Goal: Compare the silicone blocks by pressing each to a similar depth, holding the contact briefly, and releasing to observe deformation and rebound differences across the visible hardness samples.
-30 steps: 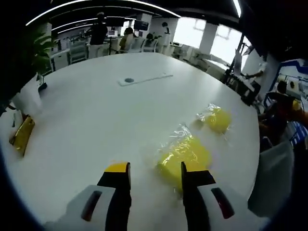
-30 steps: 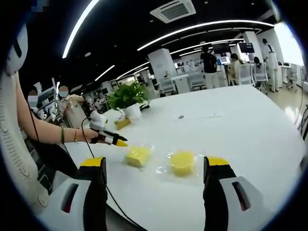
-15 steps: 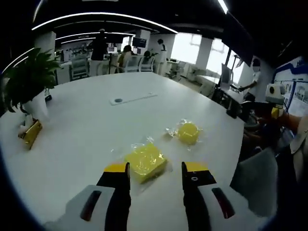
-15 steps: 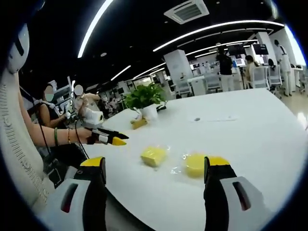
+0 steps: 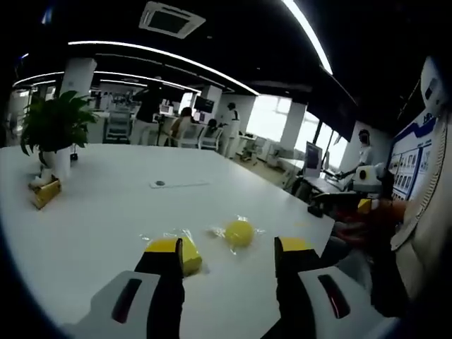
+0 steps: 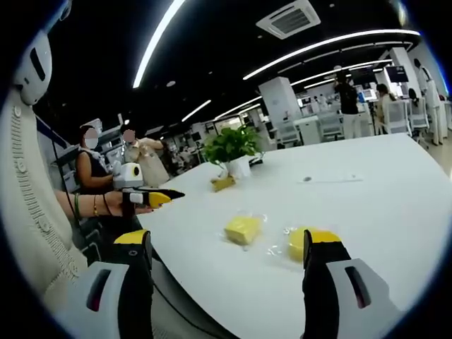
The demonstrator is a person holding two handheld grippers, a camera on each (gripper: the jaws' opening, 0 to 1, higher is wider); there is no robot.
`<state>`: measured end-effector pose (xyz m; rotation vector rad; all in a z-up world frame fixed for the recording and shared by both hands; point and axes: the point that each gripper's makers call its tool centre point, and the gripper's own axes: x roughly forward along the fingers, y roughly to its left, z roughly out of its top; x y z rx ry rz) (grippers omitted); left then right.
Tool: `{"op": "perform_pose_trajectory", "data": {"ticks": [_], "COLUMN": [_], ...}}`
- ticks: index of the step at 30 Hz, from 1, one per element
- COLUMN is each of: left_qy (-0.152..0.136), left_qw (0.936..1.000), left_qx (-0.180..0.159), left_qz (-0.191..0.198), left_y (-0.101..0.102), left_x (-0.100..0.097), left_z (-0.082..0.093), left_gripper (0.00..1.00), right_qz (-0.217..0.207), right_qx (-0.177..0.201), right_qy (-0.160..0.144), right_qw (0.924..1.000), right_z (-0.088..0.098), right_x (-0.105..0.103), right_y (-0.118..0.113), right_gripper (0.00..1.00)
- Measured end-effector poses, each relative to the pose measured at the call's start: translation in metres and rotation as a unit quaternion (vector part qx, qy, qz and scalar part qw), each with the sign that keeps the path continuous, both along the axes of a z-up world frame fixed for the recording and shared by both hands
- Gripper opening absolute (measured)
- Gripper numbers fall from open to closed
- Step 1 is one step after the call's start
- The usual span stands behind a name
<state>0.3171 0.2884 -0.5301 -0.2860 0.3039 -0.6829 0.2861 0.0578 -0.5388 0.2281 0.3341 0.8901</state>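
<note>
Two yellow silicone blocks in clear wrap lie on the white table (image 5: 106,212). The square block (image 5: 189,258) is partly hidden behind my left gripper's left jaw, and the round block (image 5: 239,232) lies just beyond it. My left gripper (image 5: 228,248) is open, held back above the table's near edge and touching neither block. In the right gripper view the square block (image 6: 242,229) sits left of the round block (image 6: 296,243), which my right jaw partly covers. My right gripper (image 6: 227,241) is open wide with nothing in it. A hand holds the left gripper (image 6: 152,198) off the table's left edge.
A potted plant (image 5: 53,127) with a small yellow object (image 5: 44,192) beside it stands at the table's far left. A flat white strip (image 5: 180,183) lies mid-table. People and office chairs (image 5: 176,127) are beyond the far edge. The right gripper (image 5: 367,191) shows past the table's right edge.
Both views have pulled back and tilted up, so the blocks look smaller and farther off. My left gripper has drawn away from the square block, which had lain close against its jaws.
</note>
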Motion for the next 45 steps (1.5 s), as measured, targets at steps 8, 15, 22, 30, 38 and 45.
{"op": "perform_pose_trajectory", "data": {"ticks": [8, 15, 22, 30, 38, 45], "left_qy": [-0.031, -0.025, -0.017, 0.037, 0.087, 0.107], "left_qw": [0.999, 0.9981, 0.9977, 0.995, 0.9818, 0.9678], "left_qx": [-0.028, -0.026, -0.025, -0.085, -0.168, -0.227], "left_qz": [-0.014, -0.05, -0.061, -0.037, -0.016, -0.019], "left_y": [-0.005, -0.023, -0.031, -0.032, -0.041, -0.065], "left_x": [-0.016, -0.025, -0.028, -0.021, -0.002, 0.011], "left_z": [0.013, 0.014, 0.012, 0.006, -0.002, 0.001], "left_gripper": [0.67, 0.71, 0.73, 0.73, 0.7, 0.63], "right_qz": [-0.002, 0.0, -0.001, -0.002, -0.006, -0.01], "right_qx": [0.0, -0.002, -0.003, 0.001, 0.008, 0.012], "right_qy": [0.003, 0.014, 0.015, 0.025, 0.031, 0.036], "right_qw": [1.0, 0.9999, 0.9999, 0.9997, 0.9995, 0.9992], "right_z": [-0.004, -0.008, -0.01, -0.013, -0.016, -0.019], "right_x": [-0.002, 0.0, 0.0, 0.0, -0.001, 0.004], "right_y": [-0.009, -0.014, -0.014, -0.016, -0.02, -0.028], "right_gripper": [0.85, 0.85, 0.84, 0.83, 0.82, 0.82]}}
